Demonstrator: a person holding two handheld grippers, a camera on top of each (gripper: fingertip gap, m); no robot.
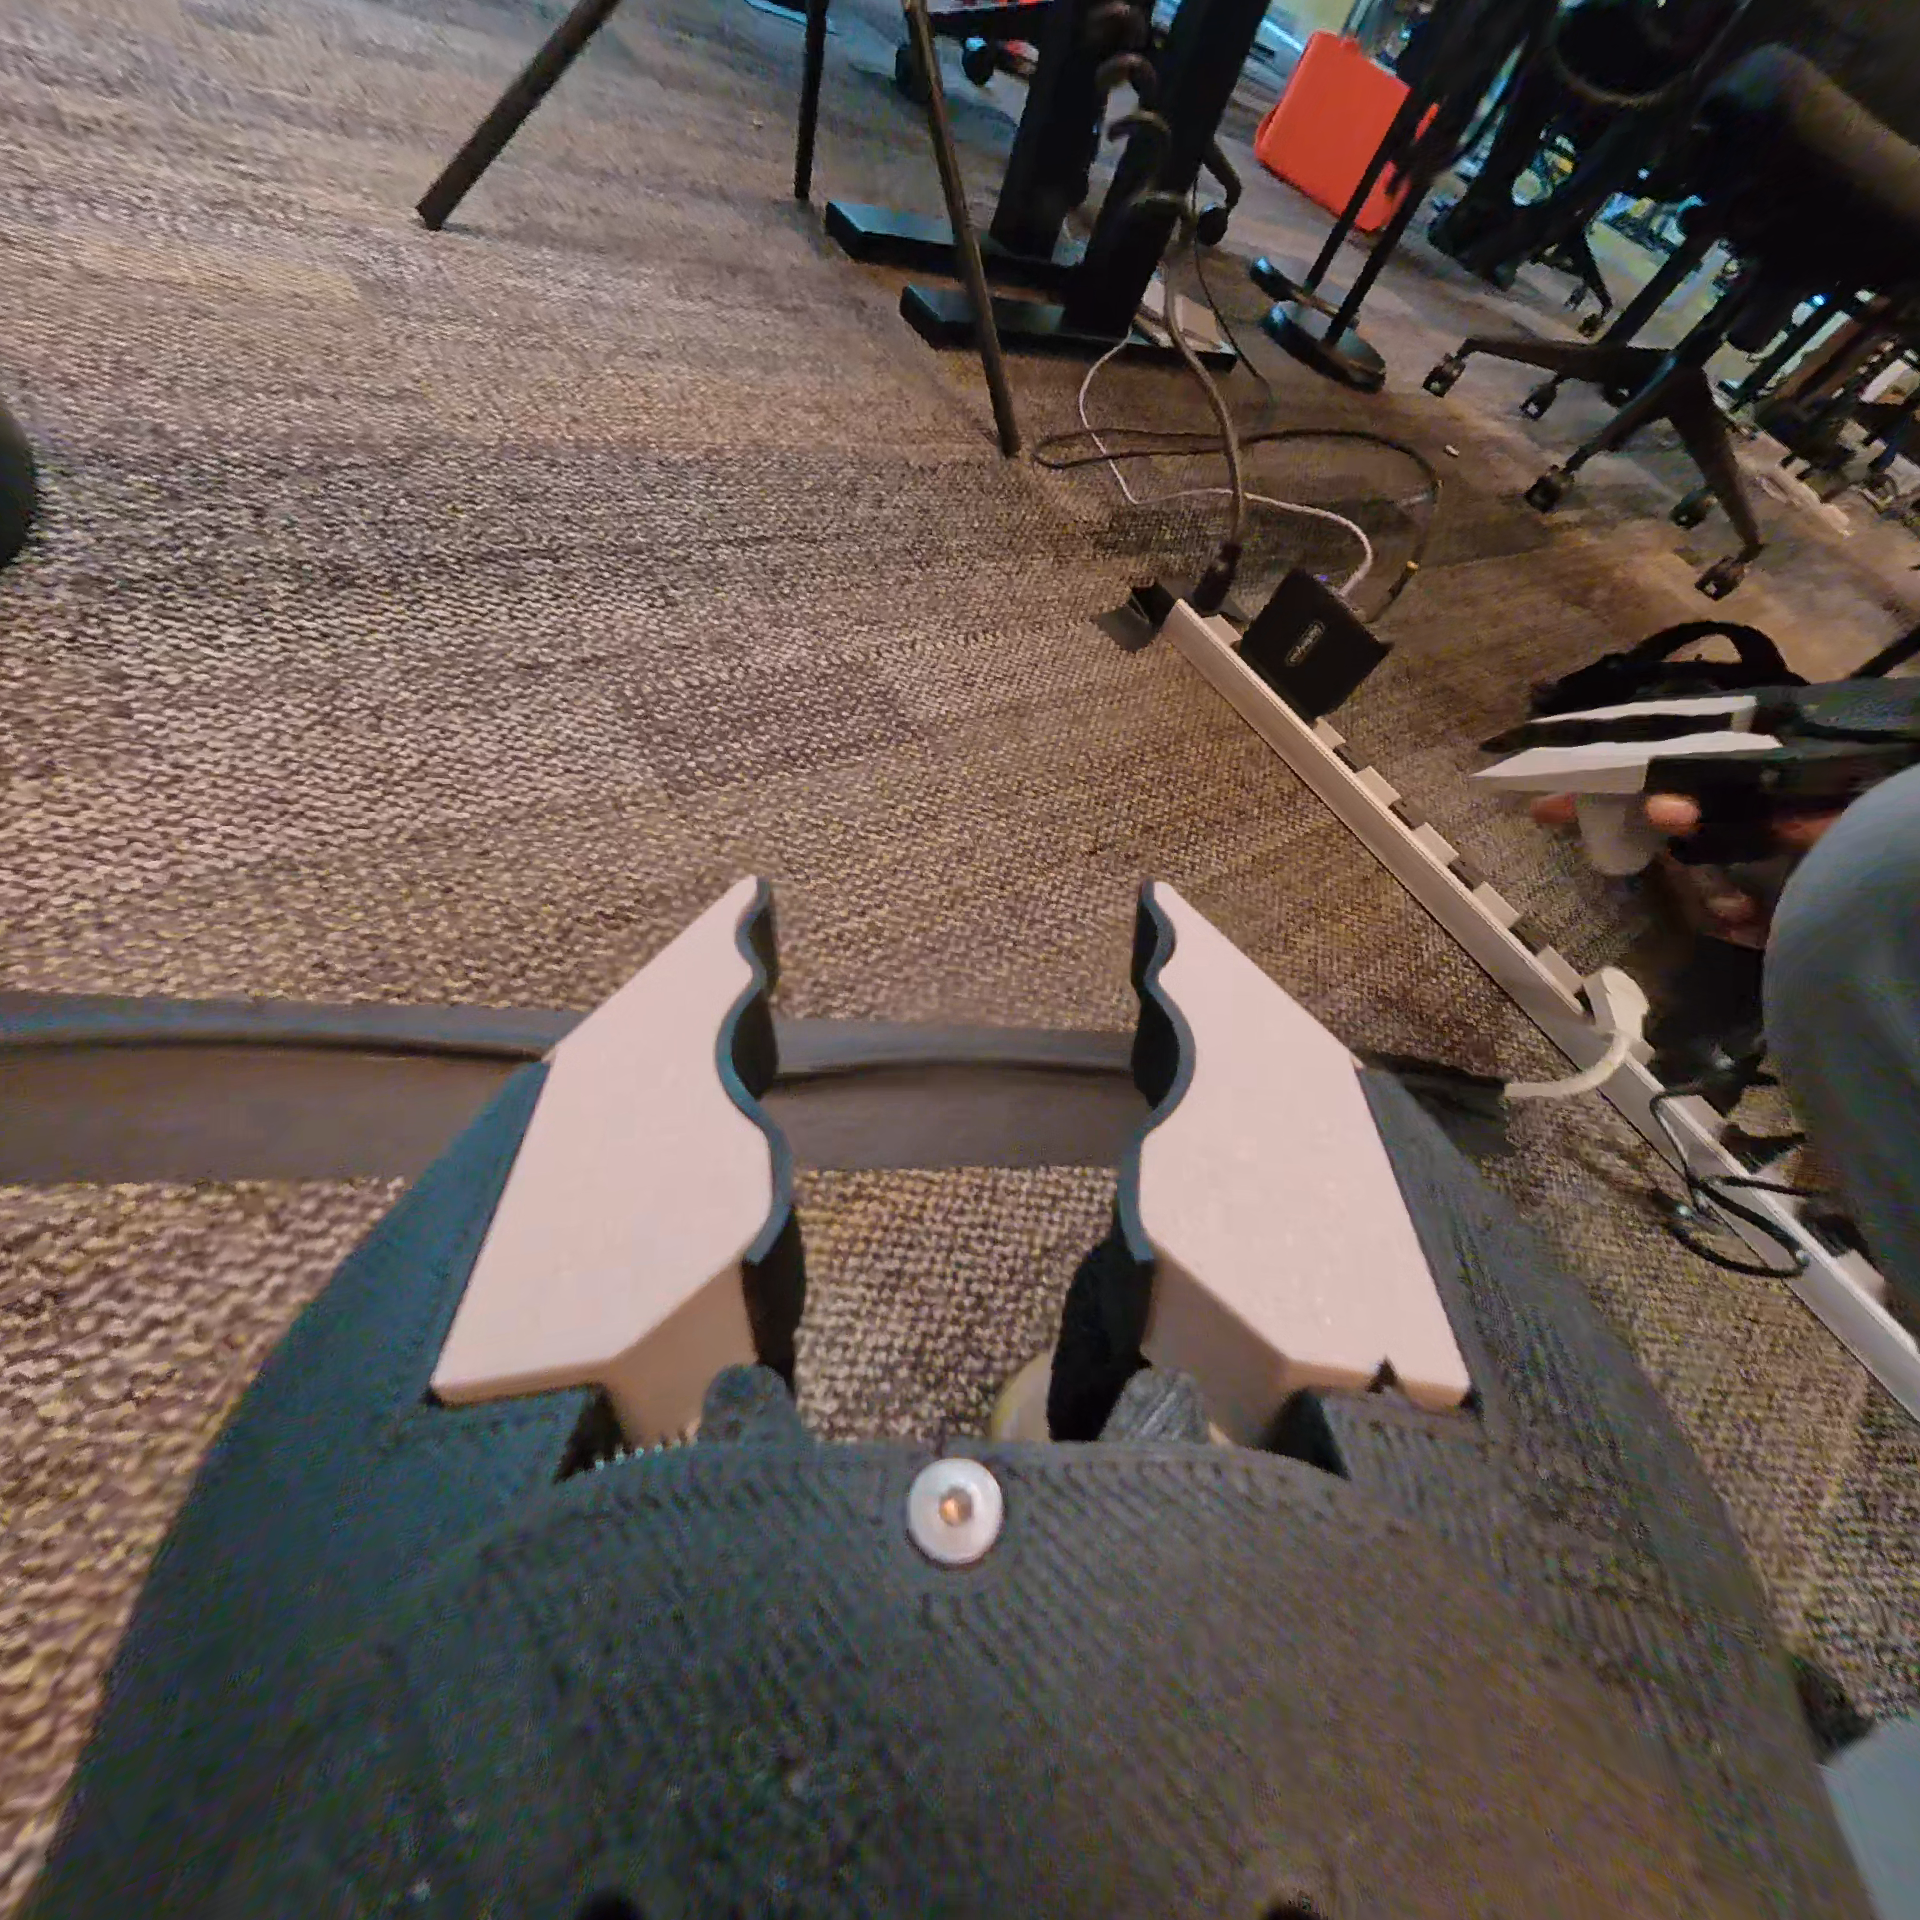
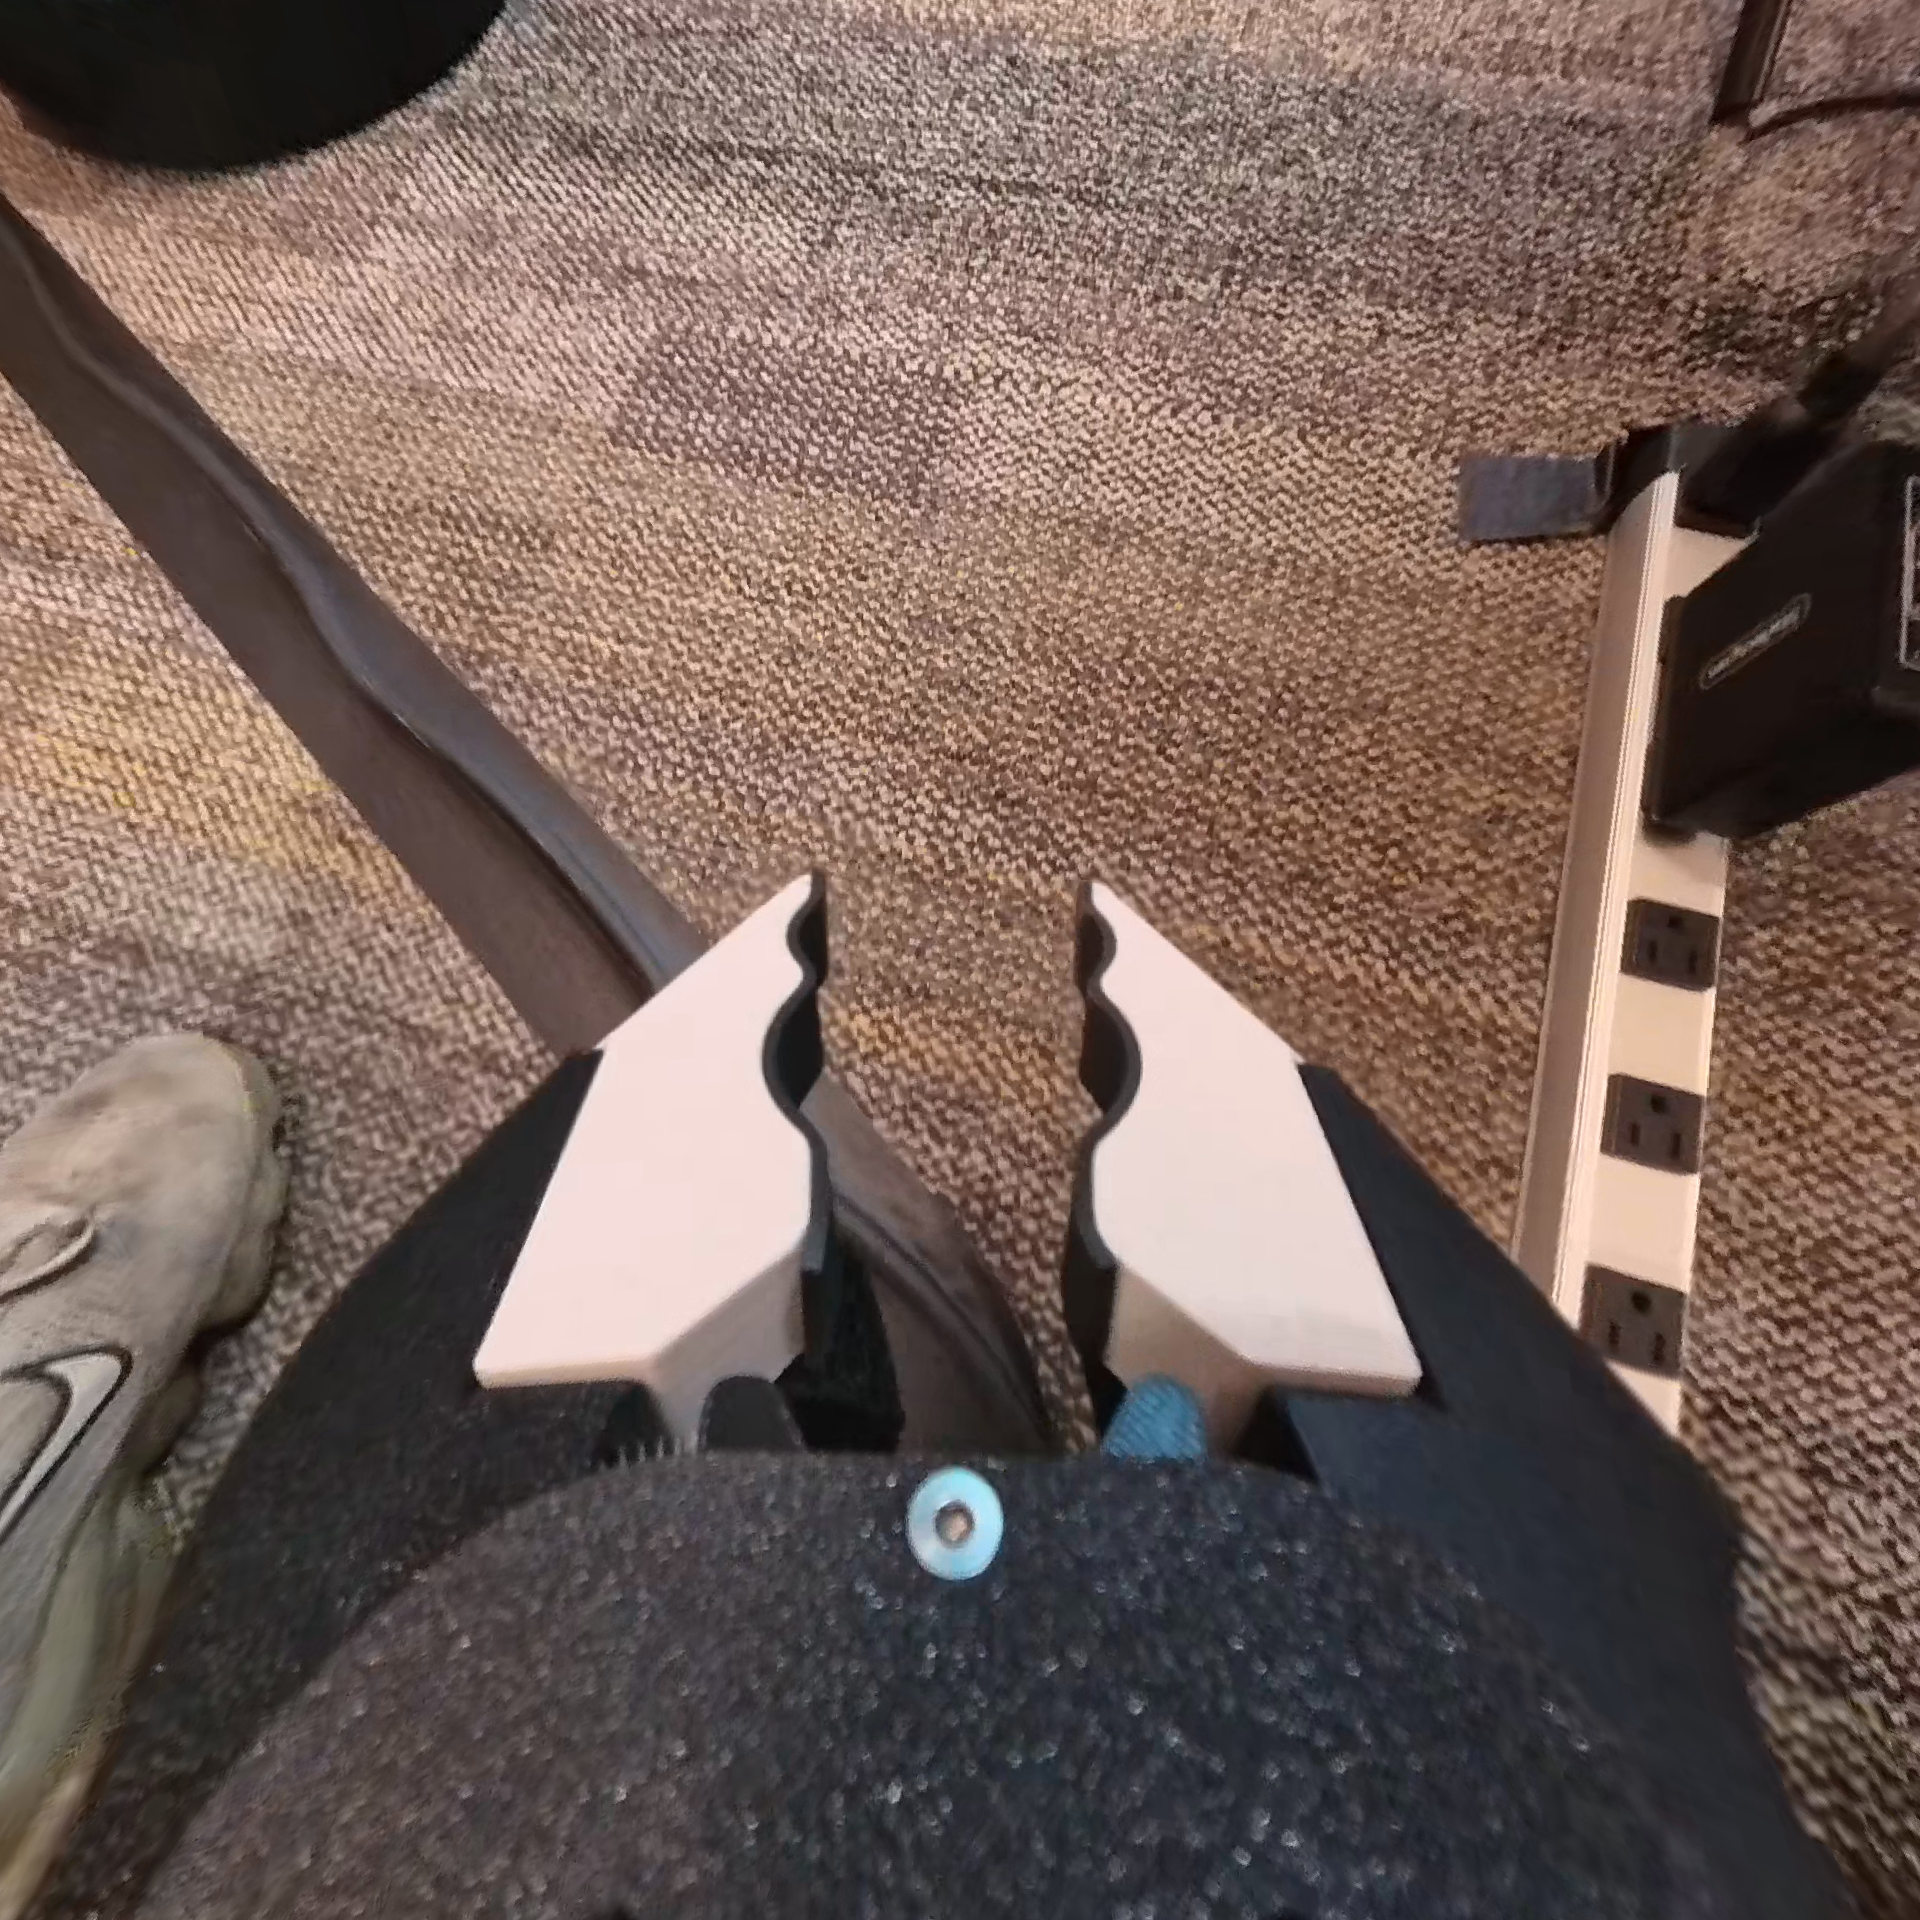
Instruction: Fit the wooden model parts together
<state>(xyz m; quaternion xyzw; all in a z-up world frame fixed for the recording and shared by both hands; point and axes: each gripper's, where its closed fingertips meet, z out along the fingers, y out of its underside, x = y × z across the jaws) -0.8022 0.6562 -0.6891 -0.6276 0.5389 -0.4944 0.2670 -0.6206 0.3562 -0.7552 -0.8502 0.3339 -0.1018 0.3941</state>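
No wooden model parts show in either view. My left gripper is open and empty, with its pale fingers held low over grey-brown carpet. My right gripper is open and empty too, also pointing down at the carpet. The right gripper also shows far right in the left wrist view, held by a hand, its fingers pointing left.
A dark rubber floor strip crosses the carpet, also seen in the right wrist view. A white power strip with a black adapter lies right. A grey shoe is at the left. Chair and desk bases, cables and an orange box stand far off.
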